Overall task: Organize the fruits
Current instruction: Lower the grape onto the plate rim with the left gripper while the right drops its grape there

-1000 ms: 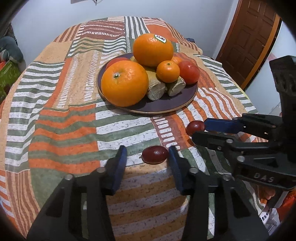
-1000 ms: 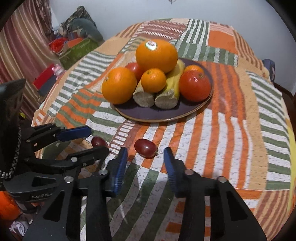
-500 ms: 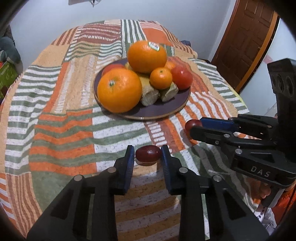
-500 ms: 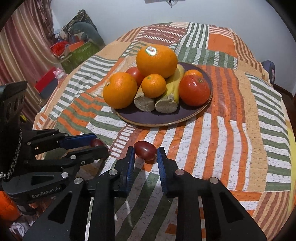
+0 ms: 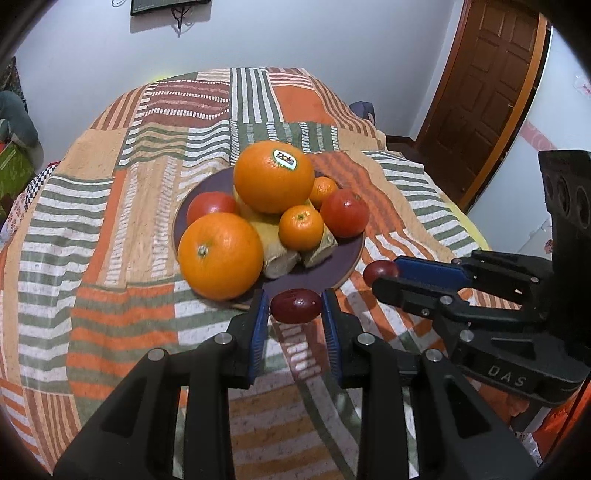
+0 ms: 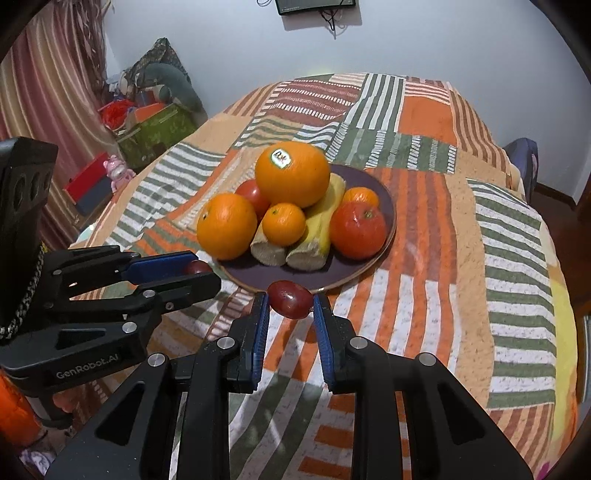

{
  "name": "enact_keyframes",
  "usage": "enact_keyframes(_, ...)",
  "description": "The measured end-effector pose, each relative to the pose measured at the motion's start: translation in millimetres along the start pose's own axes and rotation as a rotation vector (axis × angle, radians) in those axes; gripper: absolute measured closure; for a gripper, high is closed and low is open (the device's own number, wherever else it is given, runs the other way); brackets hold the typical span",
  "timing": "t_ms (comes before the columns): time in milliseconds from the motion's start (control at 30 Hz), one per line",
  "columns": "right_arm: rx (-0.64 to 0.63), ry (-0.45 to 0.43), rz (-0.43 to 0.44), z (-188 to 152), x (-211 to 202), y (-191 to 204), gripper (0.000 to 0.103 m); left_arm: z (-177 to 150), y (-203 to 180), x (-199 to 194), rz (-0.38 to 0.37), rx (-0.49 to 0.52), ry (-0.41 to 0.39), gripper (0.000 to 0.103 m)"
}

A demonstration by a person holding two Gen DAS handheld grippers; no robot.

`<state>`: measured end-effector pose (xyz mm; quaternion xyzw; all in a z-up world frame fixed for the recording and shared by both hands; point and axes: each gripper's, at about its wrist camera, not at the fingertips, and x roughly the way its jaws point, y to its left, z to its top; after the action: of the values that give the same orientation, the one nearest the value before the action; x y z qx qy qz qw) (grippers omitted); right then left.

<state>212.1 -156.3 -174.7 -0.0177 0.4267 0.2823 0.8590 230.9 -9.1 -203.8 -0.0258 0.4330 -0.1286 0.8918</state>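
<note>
Now both grippers' fingers (image 5: 260, 325) clench a red grape (image 5: 295, 306) each, lifted off the tablecloth (image 5: 122, 325).

Bright, even indoor light fills both fisheye views. Edges curve strongly and fade into black corners. Soft shadows fall on the striped cloth (image 5: 110, 258) beneath the plate (image 6: 384, 206). Small glare spots shine on the tomato (image 6: 356, 229). Focus is mostly sharp.

A pale bluish-white wall (image 5: 332, 44) backs the room, with a dark screen (image 6: 316, 5) mounted high on it and cables dangling below. A brown panelled wooden door (image 5: 484, 85) stands at one side. A striped curtain (image 6: 40, 85) hangs opposite, above cluttered boxes (image 6: 155, 129).
</note>
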Motion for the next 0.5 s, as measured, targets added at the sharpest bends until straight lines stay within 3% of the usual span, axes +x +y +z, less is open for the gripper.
enact_keyframes(500,0.027,0.033,0.015,8.8,32.1,-16.4,0.080,8.6,3.6,38.8,-0.013,-0.011,0.048,0.074)
